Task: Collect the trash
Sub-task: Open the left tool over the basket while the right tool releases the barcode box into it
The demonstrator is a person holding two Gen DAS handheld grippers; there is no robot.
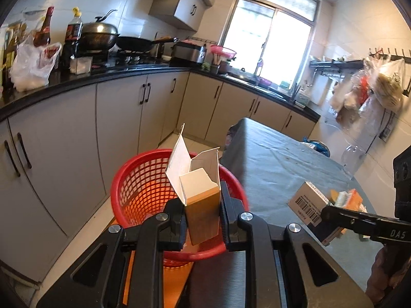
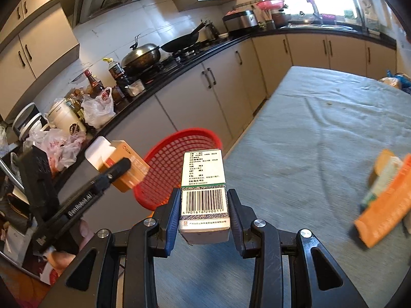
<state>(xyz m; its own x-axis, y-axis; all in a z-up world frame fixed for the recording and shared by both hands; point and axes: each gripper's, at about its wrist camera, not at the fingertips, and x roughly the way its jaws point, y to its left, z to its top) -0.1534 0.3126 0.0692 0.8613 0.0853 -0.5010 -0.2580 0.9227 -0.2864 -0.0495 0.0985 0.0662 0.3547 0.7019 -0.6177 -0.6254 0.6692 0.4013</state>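
1. Boxes fill both of our grippers.
2. Our left gripper [image 1: 203, 215] is squeezed onto an open brown carton [image 1: 203, 205]. Its white flaps stick up. The carton fills the gap between the jaws.
3. We hold that carton right over the red basket [image 1: 138, 187]. The red basket sits on the floor, between the grey cupboards [image 1: 64, 138] and the table [image 1: 277, 169].
4. In the right wrist view, the same carton looks orange with a white flap, and it hangs just beside the rim of the red basket.
5. Our right gripper [image 2: 204, 211] is pinched onto a medicine box [image 2: 204, 192]. The box has a bar code and green and white printing. Both blue pads [image 2: 172, 218] press its sides.
6. We hold the medicine box above the near edge of the table, and it points toward the red basket.
7. An orange packet [image 2: 382, 215] lies on the grey tablecloth, off to the right. It looks blurry, so we cannot tell what else lies with it.
8. A wok with a lid [image 2: 140, 57] and a black frying pan [image 2: 183, 42] sit on the stove.
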